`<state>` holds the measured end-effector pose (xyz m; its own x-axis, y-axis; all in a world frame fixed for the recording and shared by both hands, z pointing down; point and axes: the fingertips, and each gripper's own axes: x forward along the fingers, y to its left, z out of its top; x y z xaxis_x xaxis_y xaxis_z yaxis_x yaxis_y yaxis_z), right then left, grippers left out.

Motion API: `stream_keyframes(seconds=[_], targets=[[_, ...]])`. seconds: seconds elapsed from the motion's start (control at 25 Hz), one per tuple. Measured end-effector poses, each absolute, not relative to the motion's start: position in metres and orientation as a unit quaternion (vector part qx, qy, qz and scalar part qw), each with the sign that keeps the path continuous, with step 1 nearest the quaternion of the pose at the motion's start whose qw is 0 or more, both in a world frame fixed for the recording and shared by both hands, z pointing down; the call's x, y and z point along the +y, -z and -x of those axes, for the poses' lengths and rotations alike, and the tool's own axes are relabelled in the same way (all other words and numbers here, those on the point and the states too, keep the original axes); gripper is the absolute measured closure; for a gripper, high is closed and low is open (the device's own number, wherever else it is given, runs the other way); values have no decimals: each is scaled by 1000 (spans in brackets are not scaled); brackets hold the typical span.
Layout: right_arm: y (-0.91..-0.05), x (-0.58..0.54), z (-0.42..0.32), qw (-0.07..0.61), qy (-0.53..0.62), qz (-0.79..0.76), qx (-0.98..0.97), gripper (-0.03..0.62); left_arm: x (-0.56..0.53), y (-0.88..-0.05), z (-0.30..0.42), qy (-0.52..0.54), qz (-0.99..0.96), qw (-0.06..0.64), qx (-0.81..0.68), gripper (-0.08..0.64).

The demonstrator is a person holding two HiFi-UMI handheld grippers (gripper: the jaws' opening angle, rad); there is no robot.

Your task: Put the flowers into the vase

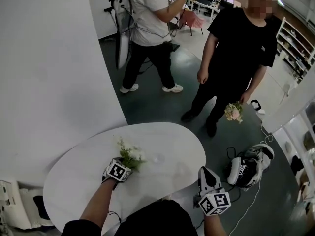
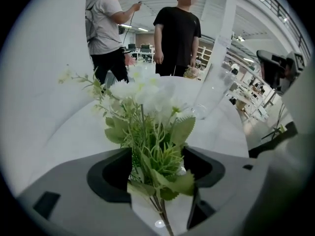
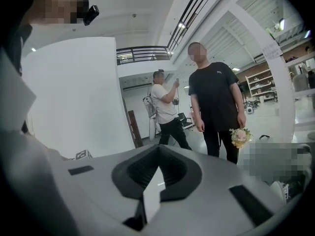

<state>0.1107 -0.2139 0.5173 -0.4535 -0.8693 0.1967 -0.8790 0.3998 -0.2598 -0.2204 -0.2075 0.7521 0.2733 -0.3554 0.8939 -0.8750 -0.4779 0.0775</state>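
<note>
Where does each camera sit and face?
Head view: on the person's head, looking down at the white table; forearms, left hand-held gripper, right hand-held gripper.
Left gripper view: on that gripper, looking along jaws shut on the flowers.
Right gripper view: on that gripper, empty jaws together, facing the black-shirted bystander.
All three share that bystander's bouquet.

Even, fairly bright indoor light comes from ceiling strips [image 3: 183,25] overhead; shadows on the white bench [image 1: 74,176] are faint. Both gripper views bend strongly into black corners — and the white flowers [image 2: 147,95] bloom, soft and overexposed.
</note>
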Motion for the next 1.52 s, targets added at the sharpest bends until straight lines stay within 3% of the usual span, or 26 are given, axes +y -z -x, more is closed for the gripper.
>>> stream_keyframes(seconds=[0.44, 0.8, 1.0, 1.52], targets=[[-519, -204, -124, 15, -172, -540, -824, 572, -222, -764, 233, -485, -711, 285, -423, 241], [-515, -200, -134, 10, -171, -545, -821, 572, -221, -768, 221, -465, -715, 322, -411, 248], [-515, -198, -130, 12, -171, -540, -824, 572, -219, -766, 220, -457, -716, 330, -411, 410], [-511, -206, -118, 3, -167, -515, -841, 572, -231, -716, 226, -358, -741, 333, -461, 449]])
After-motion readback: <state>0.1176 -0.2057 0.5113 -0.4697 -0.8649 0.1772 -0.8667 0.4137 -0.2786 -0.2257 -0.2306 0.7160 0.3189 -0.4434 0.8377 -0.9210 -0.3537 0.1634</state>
